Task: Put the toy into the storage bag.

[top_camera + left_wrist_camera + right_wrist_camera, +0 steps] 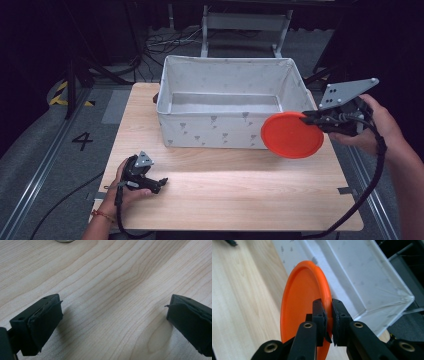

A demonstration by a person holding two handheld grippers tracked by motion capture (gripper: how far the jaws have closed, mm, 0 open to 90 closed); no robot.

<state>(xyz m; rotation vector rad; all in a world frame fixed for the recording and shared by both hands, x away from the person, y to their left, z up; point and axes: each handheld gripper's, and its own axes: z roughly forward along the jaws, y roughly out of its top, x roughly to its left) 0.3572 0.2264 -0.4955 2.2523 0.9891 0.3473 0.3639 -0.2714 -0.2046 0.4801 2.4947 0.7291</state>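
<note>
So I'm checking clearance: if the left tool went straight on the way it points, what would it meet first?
Probably the table: the left tool, open, angles down at bare wood. It may graze the top first; depth is unclear.

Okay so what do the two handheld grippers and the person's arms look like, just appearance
Both tongs are black, with blocky padded jaws. The right tongs carry a grey three-cornered plate with small holes; brass-coloured pivot screws show in the right gripper view. The left tongs have a smaller grey plate. A black cable trails from each. The left wrist wears a thin red-orange bracelet; the forearms are unsleeved.
</note>
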